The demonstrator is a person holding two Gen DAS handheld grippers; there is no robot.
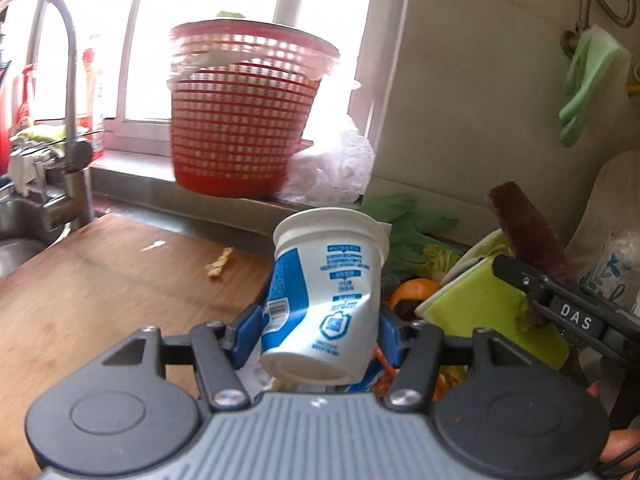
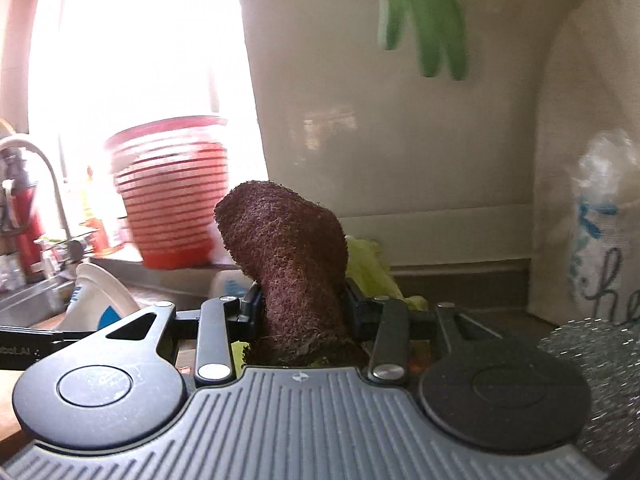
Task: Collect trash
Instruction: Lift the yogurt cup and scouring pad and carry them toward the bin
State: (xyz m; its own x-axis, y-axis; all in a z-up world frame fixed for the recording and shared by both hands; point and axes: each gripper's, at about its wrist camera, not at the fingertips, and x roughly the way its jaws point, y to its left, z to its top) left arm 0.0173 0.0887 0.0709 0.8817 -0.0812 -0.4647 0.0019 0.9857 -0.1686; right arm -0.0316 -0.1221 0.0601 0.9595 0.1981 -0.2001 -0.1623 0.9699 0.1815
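Clamping a white and blue yogurt cup between its blue pads, the left gripper sits at the lower centre of the left wrist view; the cup's wall is dented where the pads press it. The cup's long axis runs nearly upright with a slight lean, its open rim toward the top of the frame and its base at the bottom, close to the gripper body. In the right wrist view the right gripper is clenched on a dark maroon scouring sponge, which stands up from the jaws at the frame's centre and curls over toward the upper left at its tip. The same sponge shows at the right edge of the left wrist view, with its green foam side facing the camera and the maroon pad rising behind it. Left of the cup lies a wooden cutting board with a small food scrap on it. Behind the cup, at centre right, leafy greens and orange peel lie in a heap. A red slatted basket stands on the windowsill at upper centre with a crumpled plastic bag beside it; something green shows above its rim. A curved faucet rises at the left, and a green rubber glove hangs on the wall at upper right.
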